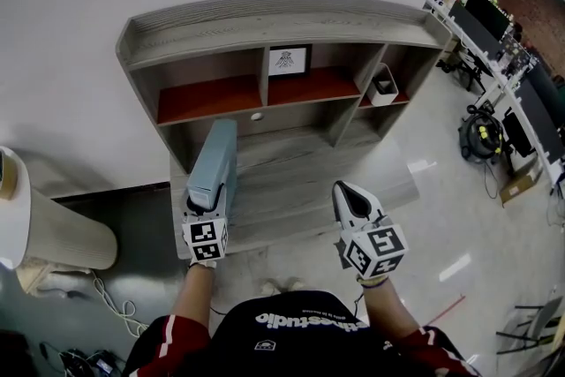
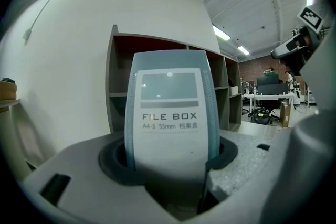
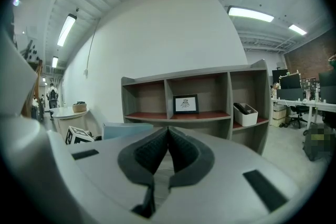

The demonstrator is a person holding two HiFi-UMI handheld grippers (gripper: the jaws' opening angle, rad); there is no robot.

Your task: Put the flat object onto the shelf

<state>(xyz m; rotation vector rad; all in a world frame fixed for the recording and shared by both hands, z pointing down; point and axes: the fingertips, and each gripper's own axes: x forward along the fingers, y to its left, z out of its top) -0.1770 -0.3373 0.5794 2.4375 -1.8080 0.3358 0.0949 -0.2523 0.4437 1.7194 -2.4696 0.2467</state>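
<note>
A flat pale-blue file box [image 1: 216, 159] stands on edge, gripped at its near end by my left gripper [image 1: 207, 194], whose jaws are spread wide around it. The box points toward the grey shelf unit [image 1: 282, 22] and hovers over the left part of its low base board [image 1: 291, 181]. In the left gripper view the box's labelled spine [image 2: 169, 113] fills the middle, clamped between the dark pads, with the shelf [image 2: 118, 60] behind. My right gripper [image 1: 356, 200] is shut and holds nothing. Its closed pads [image 3: 152, 152] point at the shelf [image 3: 199, 78].
A framed picture [image 1: 289, 60] stands in the middle compartment, and a white bin [image 1: 383, 86] in the right one. The left red-floored compartment [image 1: 207, 97] holds nothing. A round white table [image 1: 53, 229] is at the left. Desks with monitors [image 1: 503, 40] line the right side.
</note>
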